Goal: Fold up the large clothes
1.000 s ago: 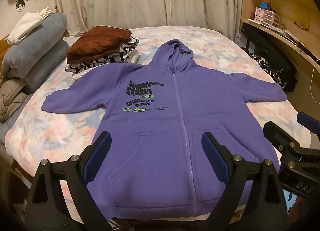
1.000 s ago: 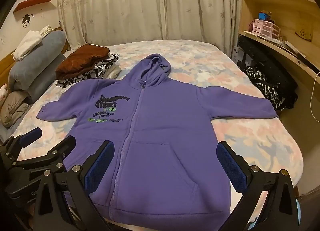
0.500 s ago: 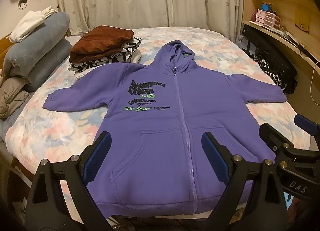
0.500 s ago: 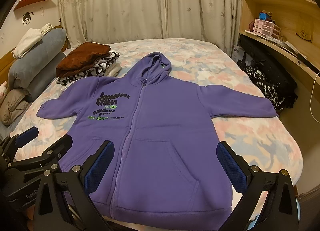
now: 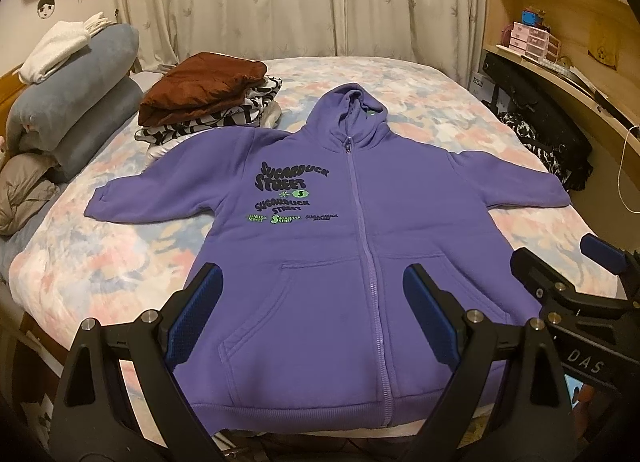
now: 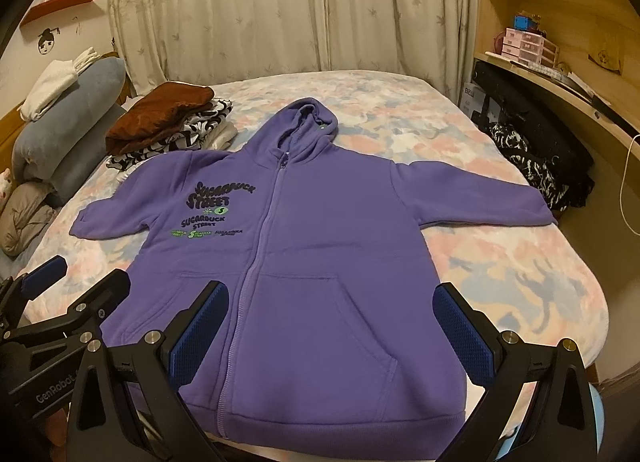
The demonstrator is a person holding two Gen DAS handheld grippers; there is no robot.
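A purple zip hoodie (image 5: 352, 246) (image 6: 312, 246) with black and green lettering lies flat and face up on the bed, sleeves spread to both sides, hem at the near edge. My left gripper (image 5: 312, 314) hovers open above the hem, left of the zipper, with nothing between its blue pads. My right gripper (image 6: 330, 326) hangs open over the hoodie's right pocket area, also holding nothing. Each gripper shows at the edge of the other's view: the right gripper (image 5: 568, 282) and the left gripper (image 6: 76, 286).
The bed (image 5: 100, 258) has a pastel patterned cover. A stack of folded clothes (image 5: 204, 102), brown on top, sits at the back left beside pillows (image 5: 76, 102). A dark bag and clothes (image 5: 548, 134) lie along the right edge under a wooden desk and shelves (image 5: 560, 74).
Both views have shifted only slightly; the hoodie lies as before and both grippers stay open above its hem.
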